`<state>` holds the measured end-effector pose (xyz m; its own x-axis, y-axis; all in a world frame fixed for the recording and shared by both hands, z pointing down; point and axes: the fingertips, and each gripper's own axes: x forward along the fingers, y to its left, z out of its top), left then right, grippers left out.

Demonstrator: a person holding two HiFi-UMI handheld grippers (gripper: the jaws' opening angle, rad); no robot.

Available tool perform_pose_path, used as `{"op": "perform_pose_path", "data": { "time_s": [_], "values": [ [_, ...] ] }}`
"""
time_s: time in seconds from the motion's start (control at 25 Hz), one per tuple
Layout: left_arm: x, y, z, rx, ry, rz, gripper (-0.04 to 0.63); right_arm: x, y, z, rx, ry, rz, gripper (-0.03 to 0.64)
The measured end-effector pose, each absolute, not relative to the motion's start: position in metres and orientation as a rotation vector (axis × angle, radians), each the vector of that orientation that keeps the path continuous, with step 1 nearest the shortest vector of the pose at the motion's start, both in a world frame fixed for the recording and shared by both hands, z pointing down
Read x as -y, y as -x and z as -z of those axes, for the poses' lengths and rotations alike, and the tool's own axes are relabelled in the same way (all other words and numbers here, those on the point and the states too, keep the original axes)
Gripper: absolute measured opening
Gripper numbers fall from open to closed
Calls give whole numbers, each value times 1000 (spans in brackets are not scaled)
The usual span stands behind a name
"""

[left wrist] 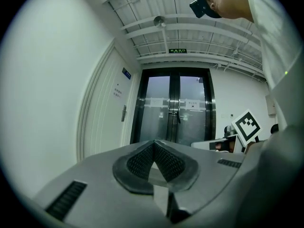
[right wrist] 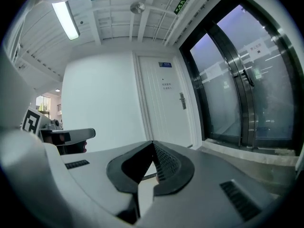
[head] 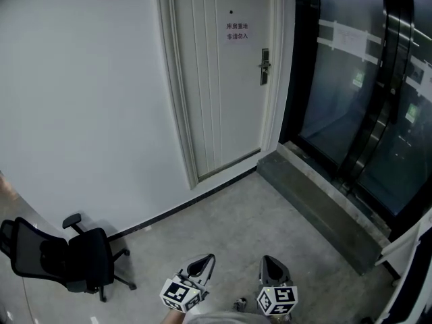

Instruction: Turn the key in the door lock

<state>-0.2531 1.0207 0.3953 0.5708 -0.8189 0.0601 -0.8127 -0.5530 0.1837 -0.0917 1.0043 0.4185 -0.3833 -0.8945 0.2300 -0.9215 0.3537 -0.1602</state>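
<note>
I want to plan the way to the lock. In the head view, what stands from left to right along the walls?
Black office chair → white door → door lock → glass doors.

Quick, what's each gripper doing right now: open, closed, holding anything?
Left gripper: closed, nothing between its jaws.
Right gripper: closed, nothing between its jaws.

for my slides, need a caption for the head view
Left hand-held gripper and right hand-held gripper, both shut, facing the white door
</note>
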Motion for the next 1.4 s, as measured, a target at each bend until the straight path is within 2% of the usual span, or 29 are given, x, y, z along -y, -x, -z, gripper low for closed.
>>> {"op": "perform_pose_path", "data": {
  "time_s": [0.6,0.92,1.16,1.4],
  "values": [
    [-936,173,-407,1231,-2659,24,6,-930,16,-442,2357,-1803,-424,2],
    [-855,154,-410,1157,-2688,37,6,-869,4,-426,2316,-1879,-329,2],
    [-784,166,-397,1174,-2742,37,6,-804,5,-418,2294,-1936,-339,2],
    [-724,214,-402,1226,-2706,85,6,-731,57,-418,2373,-1887,-343,2]
  ]
}}
